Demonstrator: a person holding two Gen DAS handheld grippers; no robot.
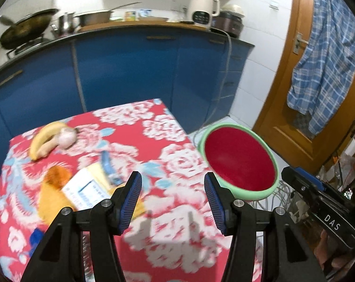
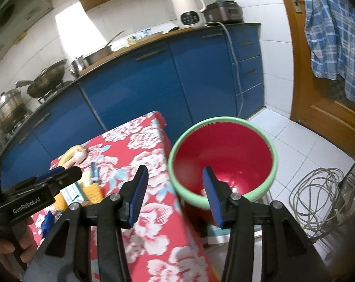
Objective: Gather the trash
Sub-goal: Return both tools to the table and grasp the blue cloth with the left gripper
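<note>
A red bin with a green rim stands on the floor right of a table with a red floral cloth. On the cloth lie a banana, a pale round lump, a blue wrapper, a white printed box, orange netting and a yellow packet. My left gripper is open and empty above the cloth. My right gripper is open and empty over the bin's near rim; something pale lies at the bin's bottom.
Blue kitchen cabinets run behind the table, with a wok, pots and a white kettle on the counter. A wooden door with a plaid shirt is at the right. Coiled grey cable lies on the tiled floor.
</note>
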